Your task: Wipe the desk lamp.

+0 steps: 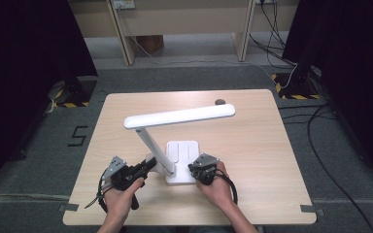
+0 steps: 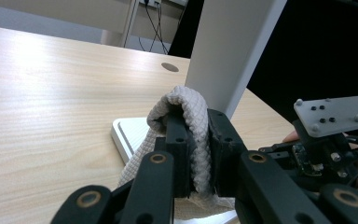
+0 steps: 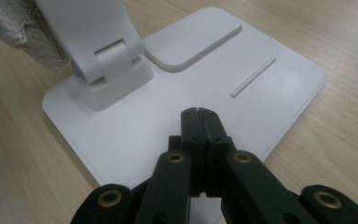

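A white desk lamp stands on the table, its flat base [image 1: 183, 151] near the front edge, its arm [image 1: 151, 145] leaning up to a long head [image 1: 179, 116]. My left gripper [image 1: 145, 168] is shut on a beige waffle cloth [image 2: 186, 135] and holds it against the lower lamp arm [image 2: 230, 46]. My right gripper [image 1: 200, 171] is shut with nothing in it, its tips [image 3: 199, 116] pressed down on the lamp base [image 3: 279, 84] near its front right corner. The hinge of the arm [image 3: 107, 60] shows beyond the jaws, with the cloth [image 3: 18, 23] behind it.
A small dark round mark [image 1: 219, 102] lies at the table's far edge. Cables [image 1: 320, 126] run over the grey floor to the right. A black stand base with striped tape [image 1: 70, 94] sits off the far left corner.
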`<state>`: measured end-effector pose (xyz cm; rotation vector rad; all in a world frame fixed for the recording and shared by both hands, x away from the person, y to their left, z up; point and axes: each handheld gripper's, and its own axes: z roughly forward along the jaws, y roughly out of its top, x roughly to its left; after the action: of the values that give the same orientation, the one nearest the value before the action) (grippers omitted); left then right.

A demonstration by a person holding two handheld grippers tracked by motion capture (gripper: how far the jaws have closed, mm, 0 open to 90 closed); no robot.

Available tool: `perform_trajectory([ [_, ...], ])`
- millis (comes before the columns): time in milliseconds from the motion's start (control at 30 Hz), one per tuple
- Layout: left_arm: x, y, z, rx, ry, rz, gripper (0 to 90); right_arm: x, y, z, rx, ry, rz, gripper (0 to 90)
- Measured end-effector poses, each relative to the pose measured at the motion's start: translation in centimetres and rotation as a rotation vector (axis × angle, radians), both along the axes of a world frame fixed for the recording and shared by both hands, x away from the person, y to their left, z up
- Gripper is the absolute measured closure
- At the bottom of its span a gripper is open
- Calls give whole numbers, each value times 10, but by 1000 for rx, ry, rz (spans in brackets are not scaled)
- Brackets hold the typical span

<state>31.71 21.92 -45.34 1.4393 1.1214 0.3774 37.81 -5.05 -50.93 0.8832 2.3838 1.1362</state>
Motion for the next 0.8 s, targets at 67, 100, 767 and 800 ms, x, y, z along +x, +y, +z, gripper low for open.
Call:
perform_trajectory([
  [67,0,-1,-1,0,5,1,802,0,0,0,0,0,0,900],
  [100,0,-1,-2,3,7,0,802,0,0,0,0,0,0,900],
  [767,6,-7,-17,32,48,-11,802,0,0,0,-2,-1,0,900],
  [800,7,-7,-18,37,51,-13,802,0,0,0,-2,-3,0,900],
])
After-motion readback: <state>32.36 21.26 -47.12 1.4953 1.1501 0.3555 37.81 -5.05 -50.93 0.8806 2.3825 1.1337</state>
